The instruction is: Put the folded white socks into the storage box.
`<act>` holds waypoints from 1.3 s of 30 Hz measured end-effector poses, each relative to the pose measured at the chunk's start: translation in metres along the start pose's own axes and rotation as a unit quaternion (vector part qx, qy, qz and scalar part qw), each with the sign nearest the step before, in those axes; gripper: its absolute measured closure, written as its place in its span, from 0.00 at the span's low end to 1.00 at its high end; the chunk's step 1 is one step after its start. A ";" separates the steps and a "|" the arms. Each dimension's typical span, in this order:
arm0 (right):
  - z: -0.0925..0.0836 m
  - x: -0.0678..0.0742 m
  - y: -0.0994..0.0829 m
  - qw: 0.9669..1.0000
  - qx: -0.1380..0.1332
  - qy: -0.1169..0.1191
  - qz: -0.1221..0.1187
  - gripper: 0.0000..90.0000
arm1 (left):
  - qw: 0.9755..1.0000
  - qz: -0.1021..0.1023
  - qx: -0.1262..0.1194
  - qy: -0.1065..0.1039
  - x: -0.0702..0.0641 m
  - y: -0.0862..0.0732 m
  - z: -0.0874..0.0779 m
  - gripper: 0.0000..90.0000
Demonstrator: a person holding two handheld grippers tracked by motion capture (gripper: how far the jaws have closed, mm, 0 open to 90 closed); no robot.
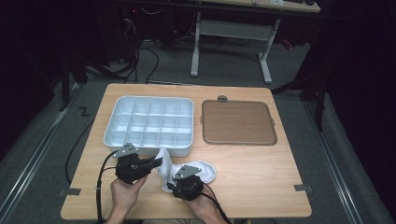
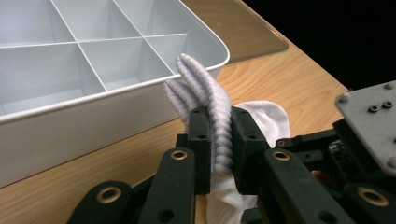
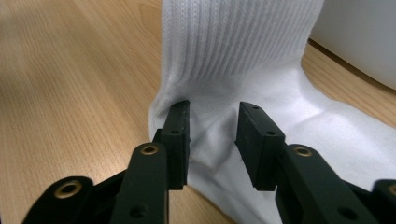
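A white ribbed sock (image 1: pixel 207 171) lies on the wooden table near its front edge, just in front of the white compartment tray (image 1: pixel 108 131). My left gripper (image 2: pixel 219 117) is shut on the sock's ribbed cuff (image 2: pixel 201 77) and holds it up beside the tray's corner (image 2: pixel 219 49). In the high view the left gripper (image 1: pixel 156 162) points right. My right gripper (image 3: pixel 214 109) stands open at the sock's heel (image 3: pixel 243 51); a loose fold of fabric sits between its jaws. In the high view the right gripper (image 1: pixel 173 180) is low over the sock's foot.
A brown flat lid (image 1: pixel 238 122) lies to the right of the tray, whose compartments (image 2: pixel 60 65) hold nothing. Bare wood (image 1: pixel 261 177) stretches to the right of the sock. Both hands come in over the table's front edge (image 1: pixel 187 217).
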State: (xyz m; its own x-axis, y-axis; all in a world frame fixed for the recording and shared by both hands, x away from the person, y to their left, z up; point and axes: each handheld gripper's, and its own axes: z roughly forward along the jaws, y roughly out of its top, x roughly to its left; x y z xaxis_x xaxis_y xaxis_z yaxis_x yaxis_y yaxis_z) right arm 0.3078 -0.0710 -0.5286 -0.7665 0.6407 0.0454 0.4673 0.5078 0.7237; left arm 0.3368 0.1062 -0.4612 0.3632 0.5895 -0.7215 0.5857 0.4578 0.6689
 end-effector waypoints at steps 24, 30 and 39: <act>-0.084 -0.078 -0.037 0.986 -0.035 -0.121 0.111 0.69 | 1.000 0.023 0.010 0.013 -0.004 -0.002 0.002 0.89; -0.078 -0.086 -0.048 0.985 -0.016 -0.115 0.129 0.73 | 1.000 0.023 0.011 0.013 -0.006 -0.003 0.003 0.89; -0.069 -0.090 -0.057 0.985 -0.003 -0.095 0.143 0.85 | 0.999 0.034 0.019 0.009 -0.013 -0.007 0.007 0.89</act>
State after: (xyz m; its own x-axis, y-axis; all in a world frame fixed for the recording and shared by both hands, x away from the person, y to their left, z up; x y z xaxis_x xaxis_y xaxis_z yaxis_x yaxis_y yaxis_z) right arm 0.3198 -0.1972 -0.5260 -0.5073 0.8537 0.1179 0.6488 0.2882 0.7043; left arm 0.3337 0.0907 -0.4581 0.3912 0.6302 -0.6707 0.5869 0.3906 0.7092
